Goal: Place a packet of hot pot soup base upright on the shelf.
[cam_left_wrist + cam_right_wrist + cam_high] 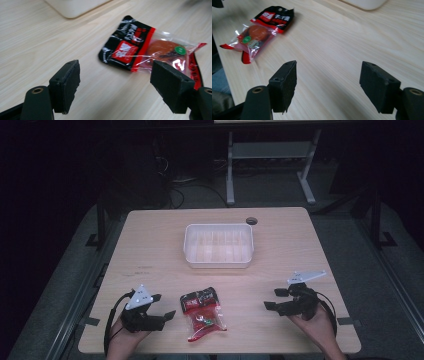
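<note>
Snack packet flat near the table's front edge, between your left gripper and right gripper, both wide, empty.

Glossy plastic packet, matt wood table

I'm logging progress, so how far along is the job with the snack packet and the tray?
Nothing looks done yet: the snack packet lies flat on the table, apart from the white tray, which looks empty. Nothing is in hand: the left gripper and the right gripper sit open on either side of the packet, touching nothing. Likely left: grasp the packet and perhaps move it to the tray.
</note>
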A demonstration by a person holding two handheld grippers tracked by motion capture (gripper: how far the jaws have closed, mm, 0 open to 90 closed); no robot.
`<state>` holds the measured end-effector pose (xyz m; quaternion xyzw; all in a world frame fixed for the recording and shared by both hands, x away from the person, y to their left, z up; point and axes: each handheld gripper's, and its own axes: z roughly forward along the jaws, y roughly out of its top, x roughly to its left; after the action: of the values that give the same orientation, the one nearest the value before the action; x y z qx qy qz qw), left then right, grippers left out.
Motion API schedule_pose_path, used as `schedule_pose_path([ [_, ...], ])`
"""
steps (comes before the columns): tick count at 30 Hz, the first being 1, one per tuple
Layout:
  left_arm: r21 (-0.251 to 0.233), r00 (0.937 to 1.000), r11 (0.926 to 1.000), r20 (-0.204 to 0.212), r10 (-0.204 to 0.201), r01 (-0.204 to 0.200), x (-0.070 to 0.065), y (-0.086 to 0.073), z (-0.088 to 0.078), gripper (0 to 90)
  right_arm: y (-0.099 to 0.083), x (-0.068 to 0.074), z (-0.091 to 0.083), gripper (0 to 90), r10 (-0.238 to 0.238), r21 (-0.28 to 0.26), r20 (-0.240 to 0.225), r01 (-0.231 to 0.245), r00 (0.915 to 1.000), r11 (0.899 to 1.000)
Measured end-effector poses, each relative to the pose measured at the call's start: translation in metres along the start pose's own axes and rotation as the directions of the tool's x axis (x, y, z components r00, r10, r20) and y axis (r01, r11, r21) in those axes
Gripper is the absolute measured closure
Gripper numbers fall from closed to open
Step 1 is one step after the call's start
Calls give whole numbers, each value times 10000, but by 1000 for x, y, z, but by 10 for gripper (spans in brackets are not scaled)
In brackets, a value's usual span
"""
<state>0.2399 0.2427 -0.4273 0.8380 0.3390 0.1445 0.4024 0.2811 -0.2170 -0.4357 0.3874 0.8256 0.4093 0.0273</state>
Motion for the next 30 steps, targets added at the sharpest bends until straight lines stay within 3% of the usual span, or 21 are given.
schedule_pose_path([
  [8,146,9988,9997,455,201,-208,-11,3,8,254,11,10,13,294,-311,188,-387,319,9988,9993],
  [16,437,9951,9978,872,462,-502,-22,7,20,252,29,13,18,297,-423,-7,-560,423,9975,9991],
  [22,707,9929,9960,1090,473,-552,-27,7,28,229,56,25,32,310,-407,-155,-1493,389,9880,9991],
  [25,709,9925,9960,1132,458,-540,-29,8,31,224,73,34,44,313,-772,88,-1589,796,9843,9968],
  [30,886,9885,9924,1329,726,-848,-37,11,39,220,98,44,68,318,-1076,766,-1868,1237,9765,9894],
])
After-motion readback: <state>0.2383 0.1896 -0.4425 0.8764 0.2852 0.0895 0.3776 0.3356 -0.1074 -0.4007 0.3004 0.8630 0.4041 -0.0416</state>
